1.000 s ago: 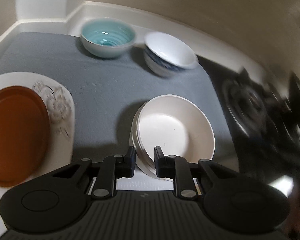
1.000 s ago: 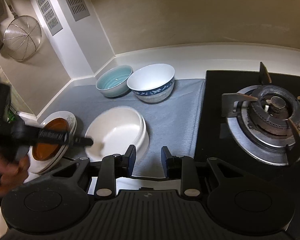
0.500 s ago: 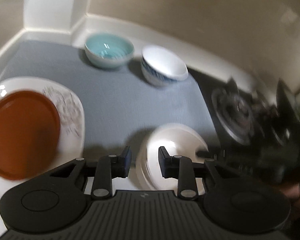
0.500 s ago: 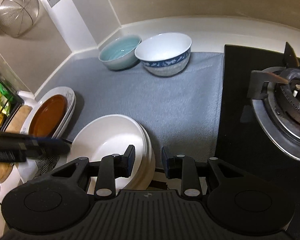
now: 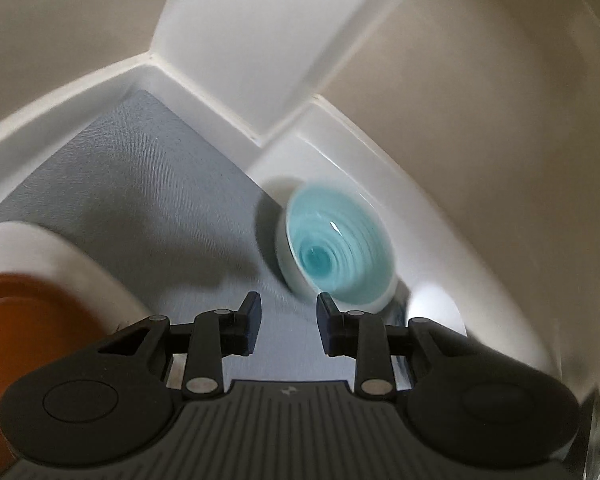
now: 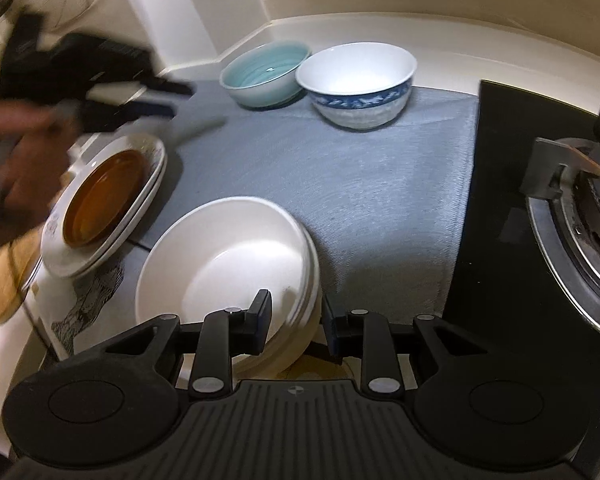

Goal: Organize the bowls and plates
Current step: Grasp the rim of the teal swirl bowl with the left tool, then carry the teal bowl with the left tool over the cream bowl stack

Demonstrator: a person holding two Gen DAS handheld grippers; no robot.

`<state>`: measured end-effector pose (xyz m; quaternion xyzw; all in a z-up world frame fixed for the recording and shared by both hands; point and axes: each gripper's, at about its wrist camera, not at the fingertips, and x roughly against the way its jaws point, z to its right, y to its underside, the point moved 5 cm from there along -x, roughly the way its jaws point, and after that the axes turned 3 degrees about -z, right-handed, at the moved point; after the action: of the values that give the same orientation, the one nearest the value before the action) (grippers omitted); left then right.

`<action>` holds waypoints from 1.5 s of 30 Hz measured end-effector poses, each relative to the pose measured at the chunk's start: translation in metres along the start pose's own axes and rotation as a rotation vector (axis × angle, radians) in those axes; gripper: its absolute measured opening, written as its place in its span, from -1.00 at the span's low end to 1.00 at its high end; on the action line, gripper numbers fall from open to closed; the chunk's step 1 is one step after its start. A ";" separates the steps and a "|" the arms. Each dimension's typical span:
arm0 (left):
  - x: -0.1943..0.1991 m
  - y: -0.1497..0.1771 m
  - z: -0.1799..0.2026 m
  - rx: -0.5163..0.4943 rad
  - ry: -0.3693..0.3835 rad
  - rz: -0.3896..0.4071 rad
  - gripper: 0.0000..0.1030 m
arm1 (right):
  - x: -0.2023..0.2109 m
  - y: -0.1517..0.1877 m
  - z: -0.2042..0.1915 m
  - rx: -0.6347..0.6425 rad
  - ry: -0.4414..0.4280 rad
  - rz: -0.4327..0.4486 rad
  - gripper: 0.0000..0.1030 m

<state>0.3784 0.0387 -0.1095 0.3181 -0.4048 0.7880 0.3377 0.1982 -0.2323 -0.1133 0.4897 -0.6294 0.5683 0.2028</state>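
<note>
My left gripper is open and empty, above the grey mat, just short of the light blue bowl. It also shows blurred in the right wrist view. My right gripper is open, its jaws either side of the near rim of the stacked cream plates. The light blue bowl and the white bowl with a blue band stand side by side at the back. A brown plate lies on white patterned plates at the left.
A black gas hob with a burner lies to the right of the grey mat. A round wooden board sits at the far left. White wall and counter ledge close the back corner.
My left gripper has swung left and forward from the cream plates toward the light blue bowl. My right gripper has moved in low onto the cream plates' rim.
</note>
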 end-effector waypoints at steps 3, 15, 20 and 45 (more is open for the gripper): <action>-0.020 -0.013 0.001 0.056 -0.002 -0.002 -0.37 | 0.002 0.000 0.000 0.014 0.009 0.001 -0.42; -0.045 -0.017 0.003 -0.009 -0.050 -0.050 -0.67 | 0.007 0.003 0.002 0.003 0.004 0.035 -0.42; -0.021 -0.001 0.001 -0.079 -0.088 -0.080 -0.67 | 0.009 0.000 0.008 -0.027 0.000 0.070 -0.42; 0.013 0.083 0.017 -0.390 -0.077 -0.203 -0.59 | -0.006 -0.085 0.020 -0.149 -0.012 0.163 -0.38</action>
<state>0.3091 -0.0092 -0.1263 0.3155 -0.5280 0.6442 0.4546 0.2790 -0.2380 -0.0793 0.4239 -0.7088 0.5316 0.1879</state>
